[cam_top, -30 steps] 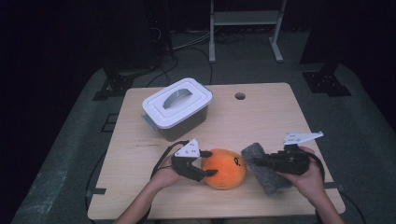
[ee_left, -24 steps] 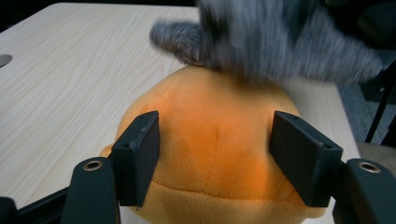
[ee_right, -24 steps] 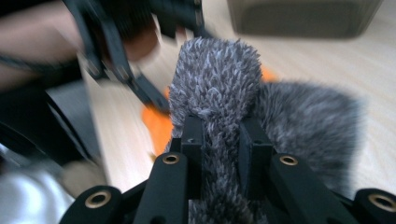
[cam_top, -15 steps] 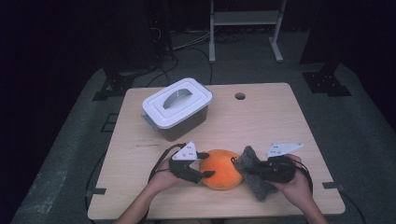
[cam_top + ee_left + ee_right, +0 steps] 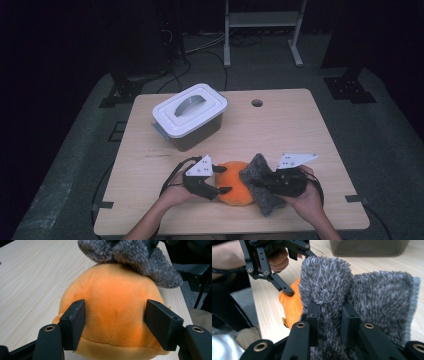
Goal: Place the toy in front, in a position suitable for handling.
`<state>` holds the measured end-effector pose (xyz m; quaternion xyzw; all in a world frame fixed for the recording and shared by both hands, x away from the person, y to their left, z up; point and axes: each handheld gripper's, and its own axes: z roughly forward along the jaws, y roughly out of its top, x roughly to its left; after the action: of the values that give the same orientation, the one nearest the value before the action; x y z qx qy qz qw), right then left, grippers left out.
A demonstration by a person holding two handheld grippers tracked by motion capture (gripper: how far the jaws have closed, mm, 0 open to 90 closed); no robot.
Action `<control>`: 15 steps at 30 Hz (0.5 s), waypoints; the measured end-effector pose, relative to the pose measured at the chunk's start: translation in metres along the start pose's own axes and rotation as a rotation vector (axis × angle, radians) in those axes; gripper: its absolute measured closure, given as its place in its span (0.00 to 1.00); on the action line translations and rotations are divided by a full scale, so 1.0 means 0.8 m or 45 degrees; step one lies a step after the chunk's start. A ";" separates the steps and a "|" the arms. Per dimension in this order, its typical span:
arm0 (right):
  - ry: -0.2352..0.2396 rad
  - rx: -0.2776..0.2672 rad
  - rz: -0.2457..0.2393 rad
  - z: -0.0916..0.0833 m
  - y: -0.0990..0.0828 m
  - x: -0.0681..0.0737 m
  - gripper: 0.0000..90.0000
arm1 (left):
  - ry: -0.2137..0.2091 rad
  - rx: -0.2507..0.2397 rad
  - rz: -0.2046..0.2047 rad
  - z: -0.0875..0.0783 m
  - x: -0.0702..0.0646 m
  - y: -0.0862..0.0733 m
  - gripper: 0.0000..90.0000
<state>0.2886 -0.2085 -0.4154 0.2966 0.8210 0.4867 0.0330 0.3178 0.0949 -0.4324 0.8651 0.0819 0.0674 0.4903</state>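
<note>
Orange plush [image 5: 235,182] on desk [image 5: 280,130], soft, light, squashy | left tongs [image 5: 220,179] clasp its sides | right tongs [image 5: 328,315] pinch limp grey cloth [image 5: 257,180] touching plush | hold cloth by fold

orange plush toy [image 5: 235,182], fuzzy grey cloth [image 5: 260,182], white lid [image 5: 190,107].

orange plush [image 5: 115,312]: lower part cut off by edge | far side covered by grey cloth [image 5: 132,257] | storage box [image 5: 368,247]: top cut off
</note>
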 end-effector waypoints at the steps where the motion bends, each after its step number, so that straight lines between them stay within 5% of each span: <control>1: -0.022 0.007 0.013 -0.004 -0.003 -0.006 0.80 | -0.002 -0.004 -0.009 0.000 0.001 -0.001 0.37; 5: -0.094 0.067 0.095 -0.016 -0.021 -0.033 0.80 | -0.009 -0.007 -0.001 0.000 0.000 -0.001 0.37; 8: -0.069 0.058 0.140 -0.020 -0.026 -0.038 0.80 | 0.000 0.017 -0.001 -0.001 -0.001 0.000 0.38; 13: 0.059 -0.087 -0.003 -0.017 -0.004 0.006 0.80 | 0.047 0.020 -0.059 0.004 0.002 0.001 0.39; 15: 0.051 -0.076 -0.065 -0.007 0.002 0.022 0.80 | 0.065 0.015 -0.097 0.006 0.004 0.002 0.39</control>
<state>0.2727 -0.2034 -0.4071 0.2644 0.8138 0.5160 0.0378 0.3220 0.0910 -0.4334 0.8621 0.1278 0.0702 0.4853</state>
